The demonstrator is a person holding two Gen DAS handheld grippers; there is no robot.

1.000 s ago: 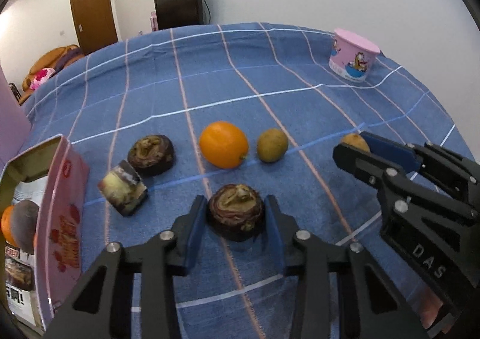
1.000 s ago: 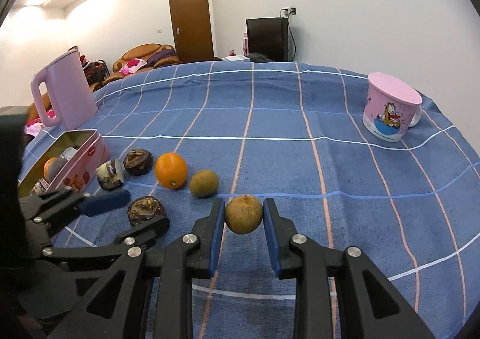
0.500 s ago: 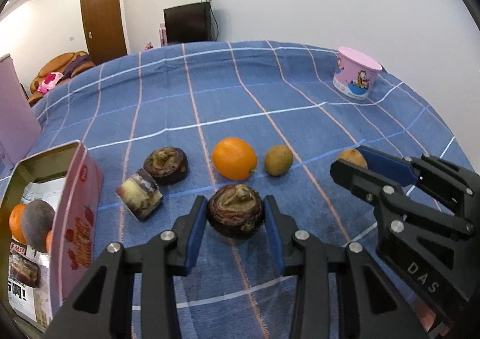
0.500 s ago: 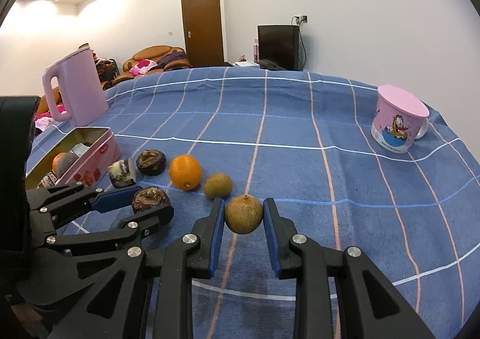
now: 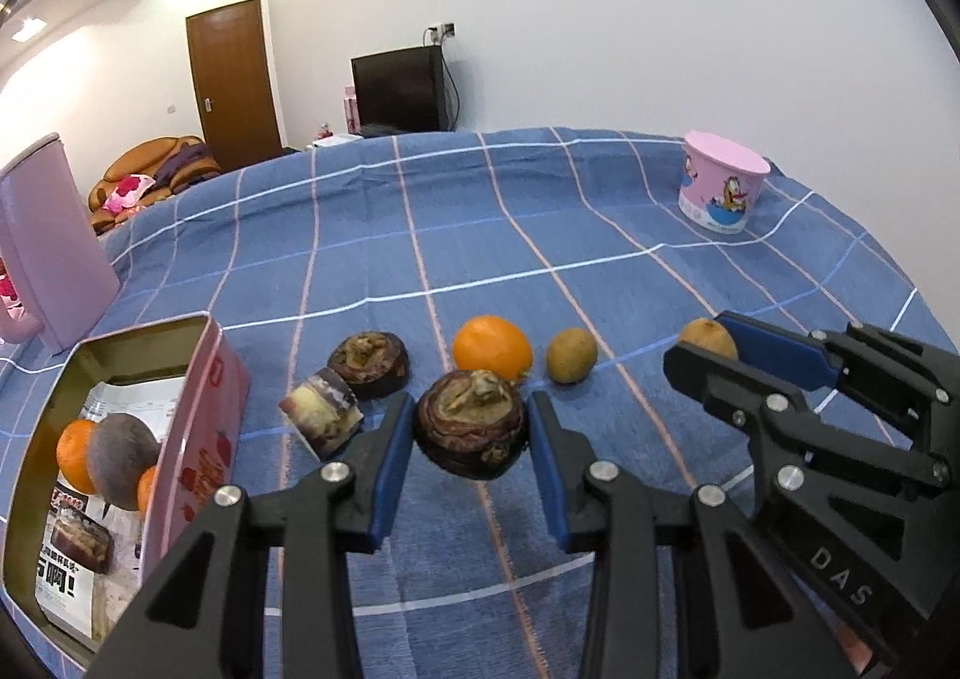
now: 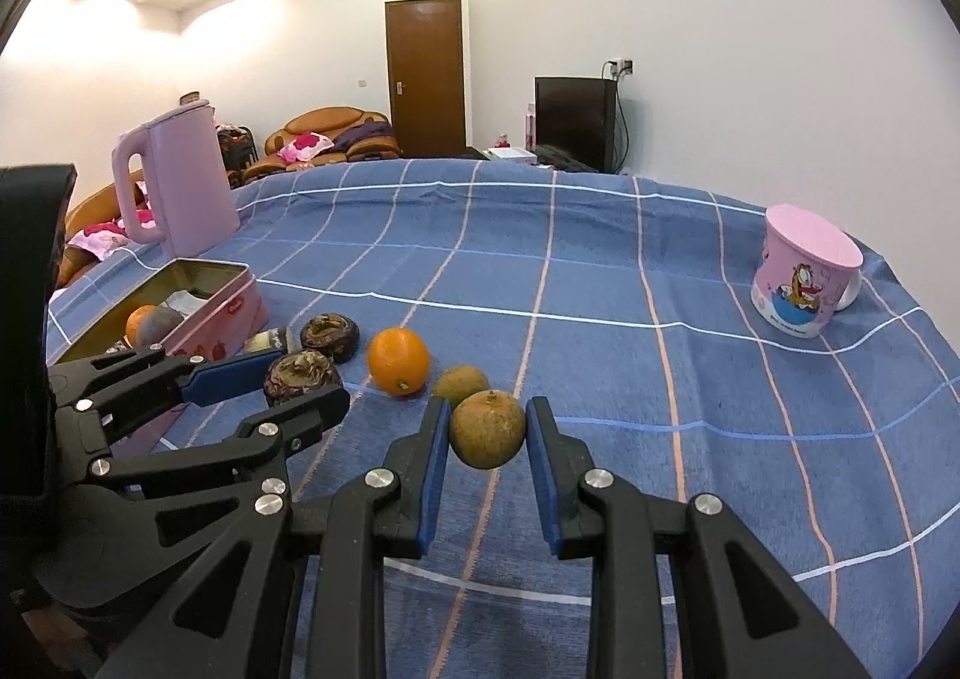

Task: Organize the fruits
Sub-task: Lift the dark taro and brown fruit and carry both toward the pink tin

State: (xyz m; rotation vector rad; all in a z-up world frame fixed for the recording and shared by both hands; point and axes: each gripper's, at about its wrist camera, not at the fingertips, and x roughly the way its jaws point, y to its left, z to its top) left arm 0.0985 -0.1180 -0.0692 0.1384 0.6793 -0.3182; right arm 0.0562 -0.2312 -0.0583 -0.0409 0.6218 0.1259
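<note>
Left gripper [image 5: 471,442]: clamped on a dark purple fruit [image 5: 471,421], pads on both flanks, lifted clear of the cloth [image 5: 600,235] by the look of it.
Right gripper [image 6: 487,448]: closed round a brown fruit [image 6: 487,428], pads touching each side, also raised.
Tin [image 5: 198,421]: open, far left on the cloth; holds a dark round fruit, oranges and printed paper.
Left on cloth: orange [image 5: 492,344], small brown fruit [image 5: 571,355], second purple fruit [image 5: 369,364], cut piece [image 5: 324,416] just beside the tin.
Step in hand (judged): carry both held fruits to the tin.
Route: lift higher first to pass over the cut piece and the tin wall.
Order: left first, being nearer the tin; right to wait so the two tools do not cross.
Release: lower into the free corner, open only once the fruit rests on something.
Risk: round fruit rolling out of the pads if tilted; grip level, move slow.
Kettle [image 6: 180,181]: behind the tin, well apart.
</note>
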